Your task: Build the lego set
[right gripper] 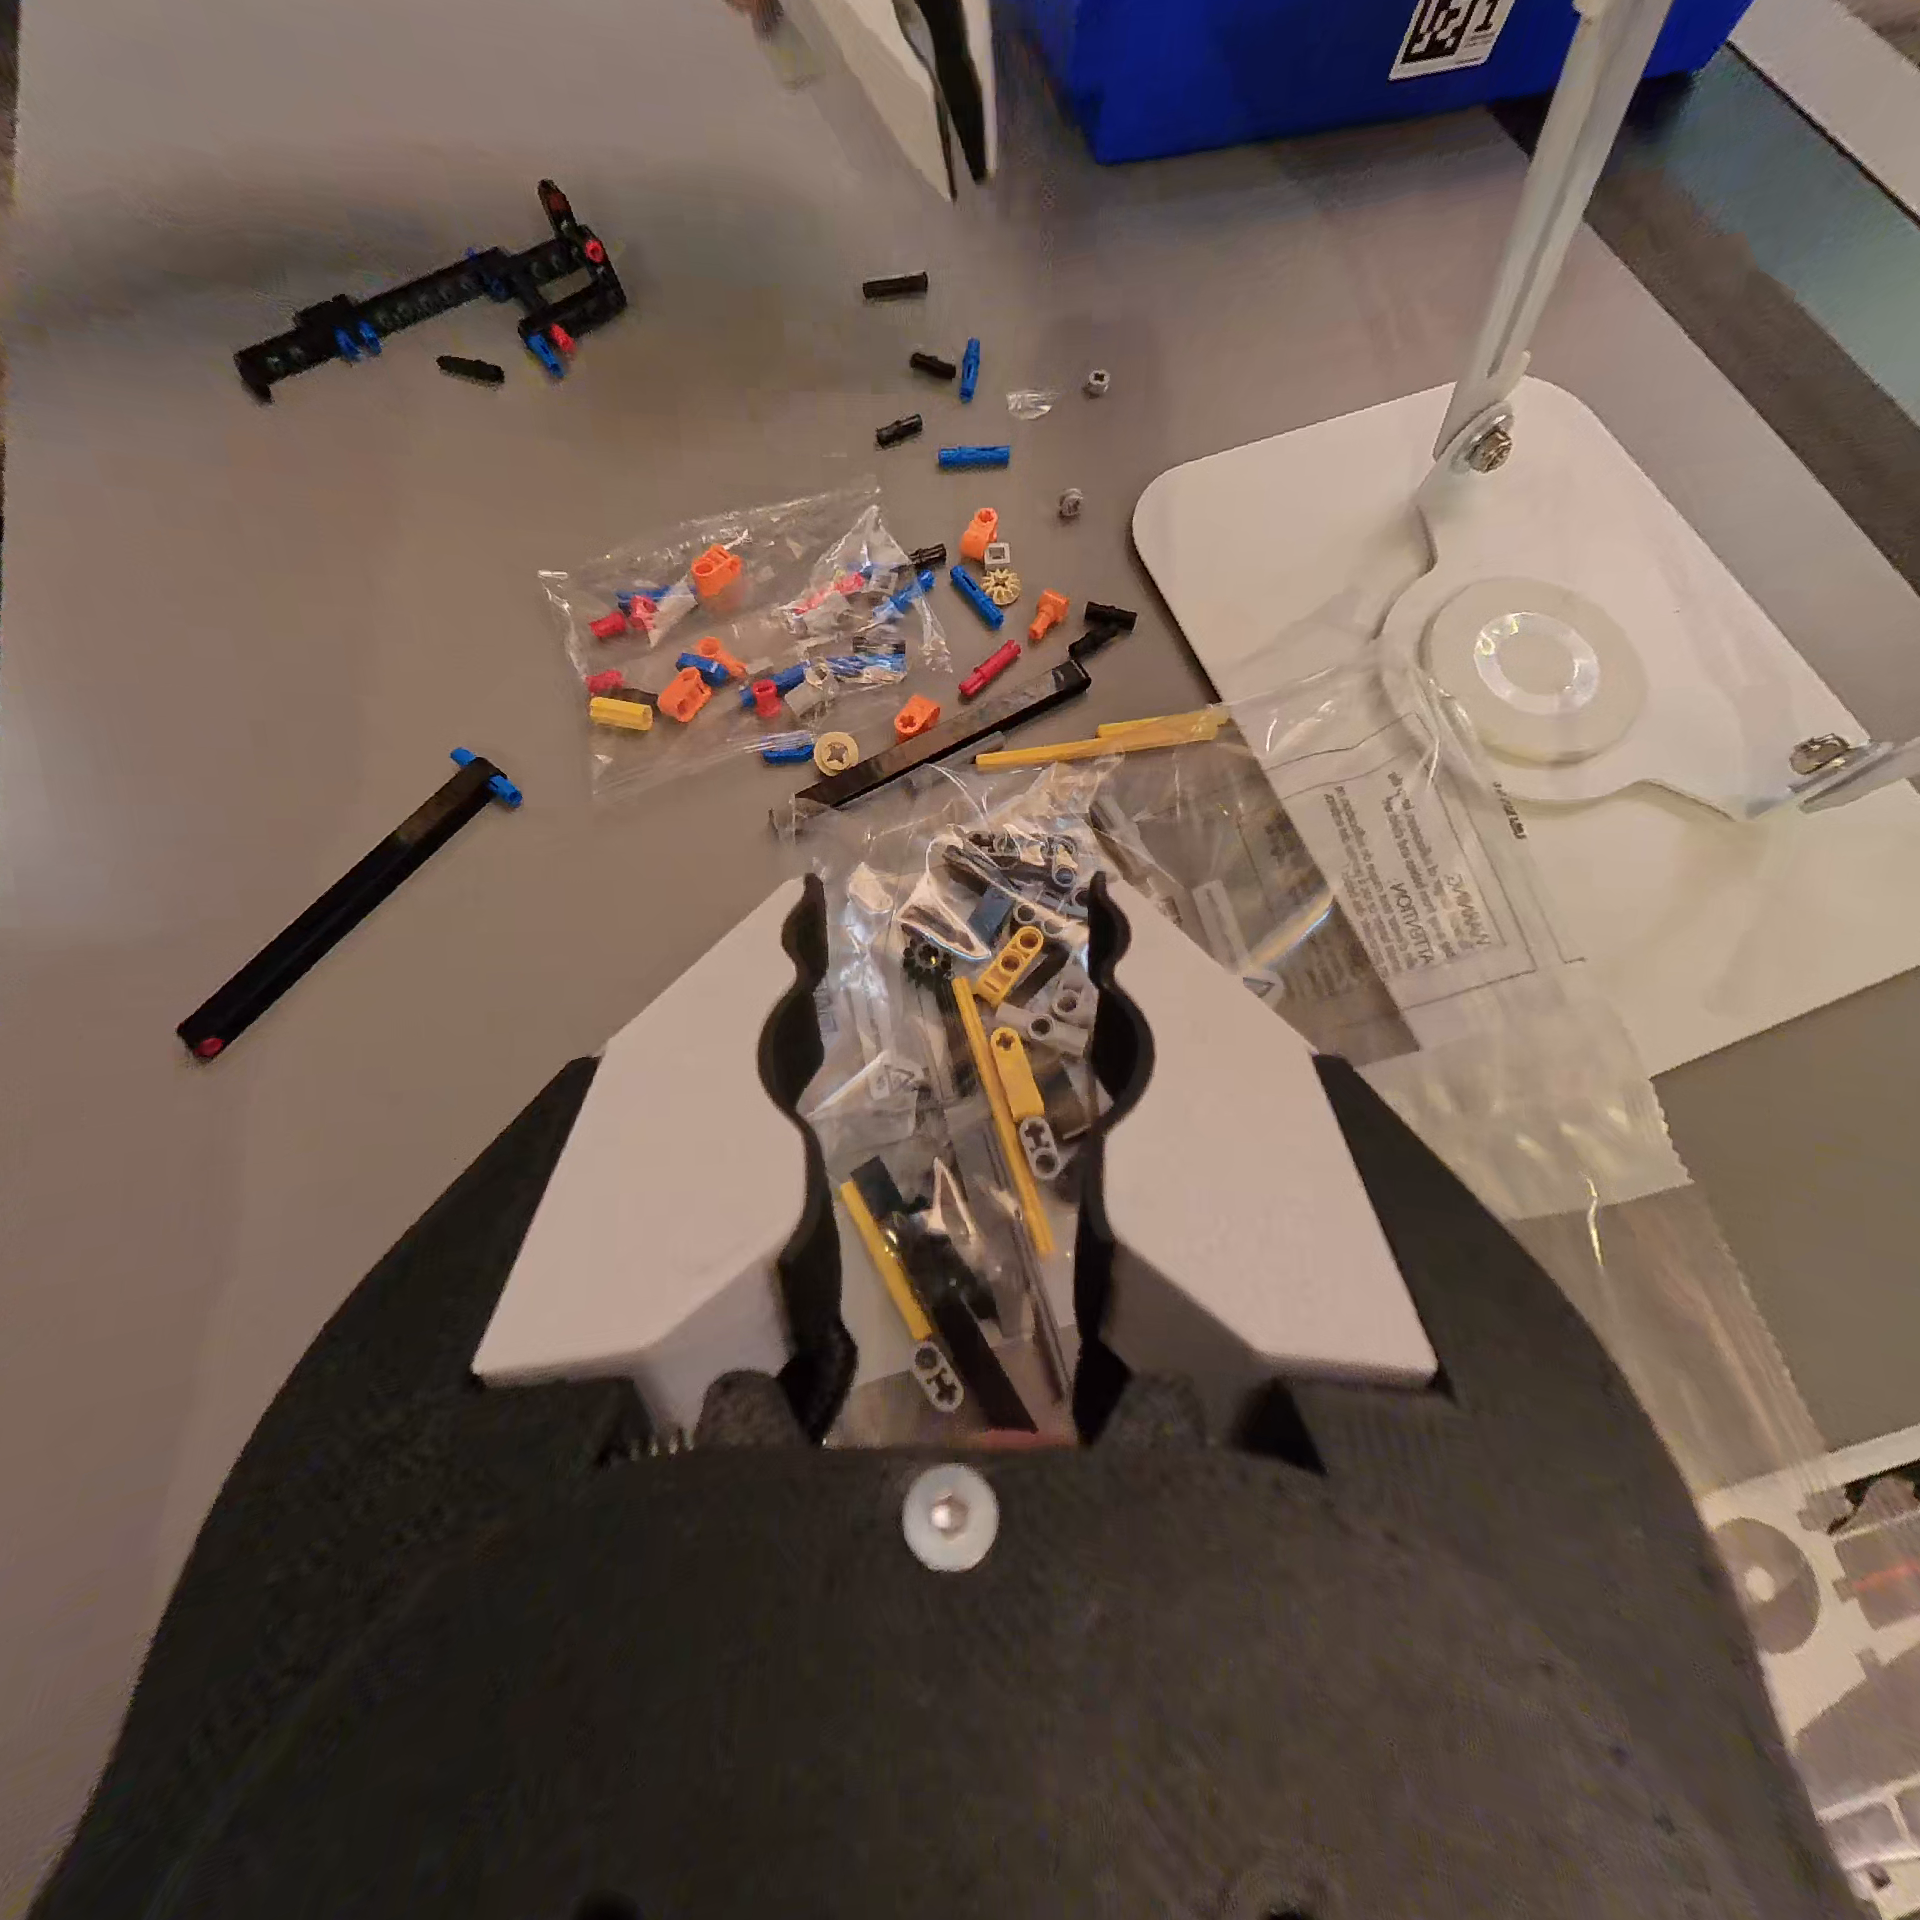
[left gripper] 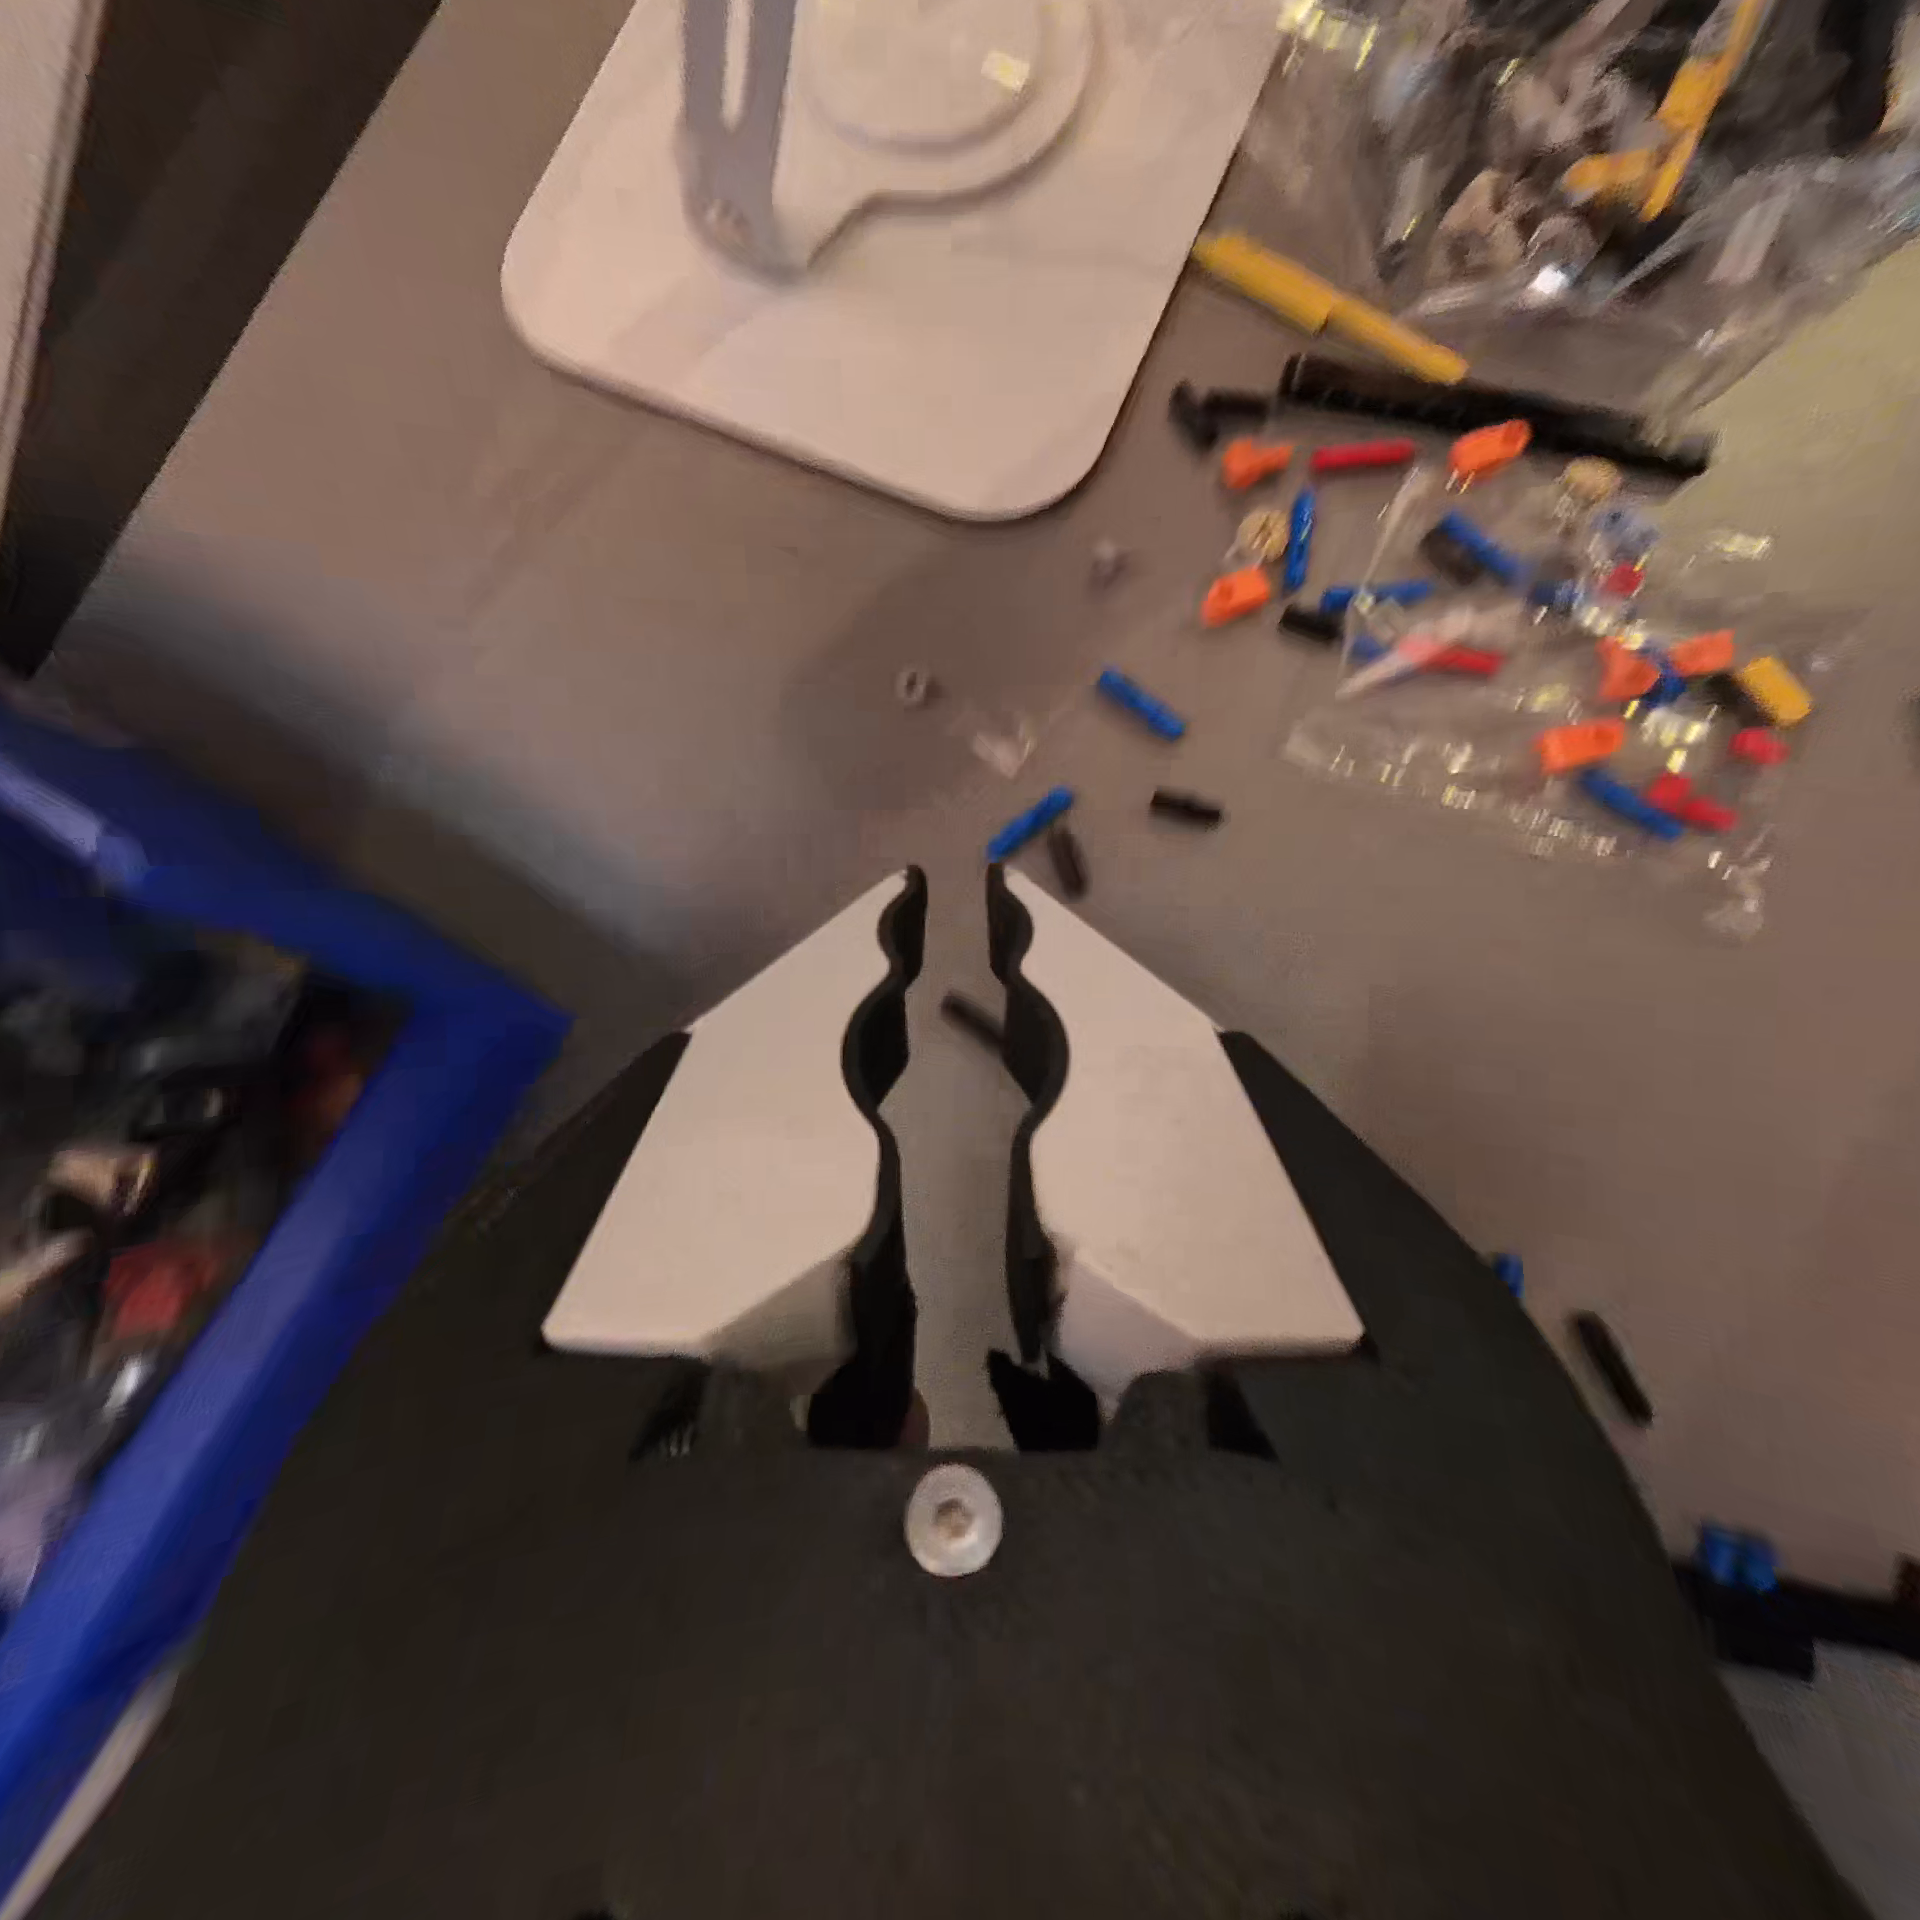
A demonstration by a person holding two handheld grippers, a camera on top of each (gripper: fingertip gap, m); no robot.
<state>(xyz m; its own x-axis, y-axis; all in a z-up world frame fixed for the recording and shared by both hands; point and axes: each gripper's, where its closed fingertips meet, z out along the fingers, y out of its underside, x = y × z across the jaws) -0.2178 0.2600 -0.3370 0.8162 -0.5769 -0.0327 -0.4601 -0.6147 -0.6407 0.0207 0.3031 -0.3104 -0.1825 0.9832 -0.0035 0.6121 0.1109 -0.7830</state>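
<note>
Overhead, printed-label clear parts bag [right gripper: 1340, 914].

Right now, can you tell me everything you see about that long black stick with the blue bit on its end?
The long black beam is a thin, straight, shiny plastic Lego piece lying flat on the grey table, slanted. A blue pin sticks through its far end and a red pin caps the near end. It lies alone, left of the right tool; nothing else touches it.
</note>
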